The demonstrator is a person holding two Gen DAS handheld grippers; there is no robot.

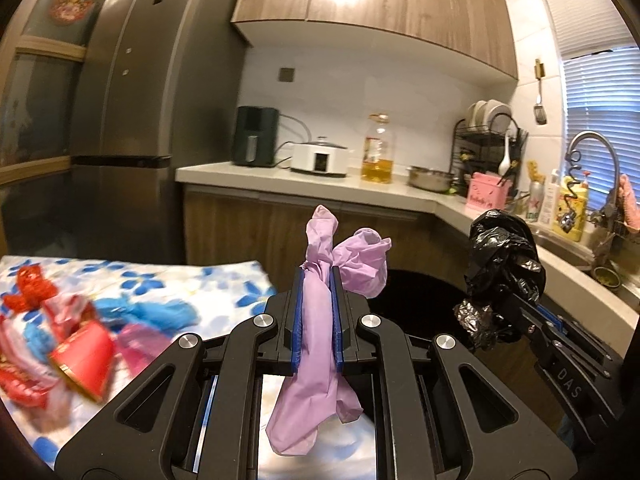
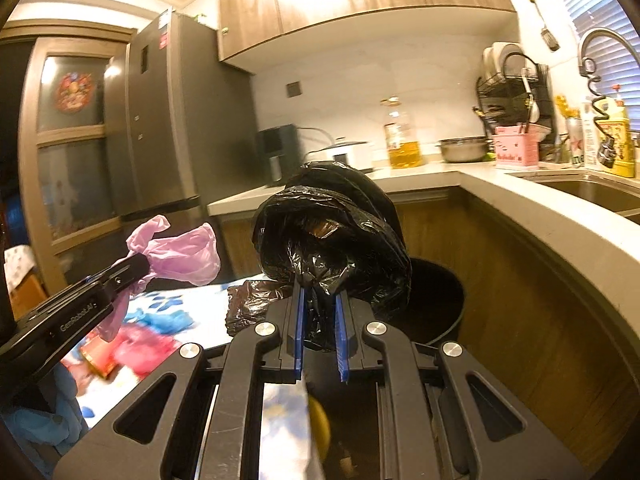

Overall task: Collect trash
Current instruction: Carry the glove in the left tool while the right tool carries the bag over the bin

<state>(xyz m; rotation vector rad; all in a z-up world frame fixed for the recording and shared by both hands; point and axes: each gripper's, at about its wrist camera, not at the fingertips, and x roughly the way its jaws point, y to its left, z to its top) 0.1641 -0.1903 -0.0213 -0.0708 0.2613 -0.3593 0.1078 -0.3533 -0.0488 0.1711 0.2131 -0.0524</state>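
Clamped narrow, both sets of jaws: left gripper point(image 1: 317, 312) pinched on a crumpled purple bag point(image 1: 320, 280), right gripper point(image 2: 320, 316) pinched on a bunched black bag point(image 2: 332, 240). Both held up in the air, level with each other, just in front of the bin point(image 2: 440, 300). Purple bag to the left of the bin, over the near edge of the table point(image 1: 224, 276); black bag almost above the bin's rim, on the side nearest the counter point(image 2: 520, 216). Judged partway through: two pieces of trash picked up, neither dropped yet. More left behind on the flowered cloth, well left of the bin: a red packet point(image 1: 86, 354), a red mesh scrap point(image 1: 32, 290), blue wrappers point(image 1: 160, 312) and pink ones, all blurred and hard to name further. Bin itself dark inside, contents impossible to tell from either view; mouth largely hidden behind the black bag and the gripper bodies. Unclear whether the black bag counts as trash or as a liner meant for the bin. Farther behind the bin, on the counter, a steel bowl point(image 1: 430, 178), contents out of sight, and an oil bottle point(image 1: 378, 150) about a third full of yellow oil. Probably next: carrying both bags over the bin's mouth and letting go, then back to the table for the rest.
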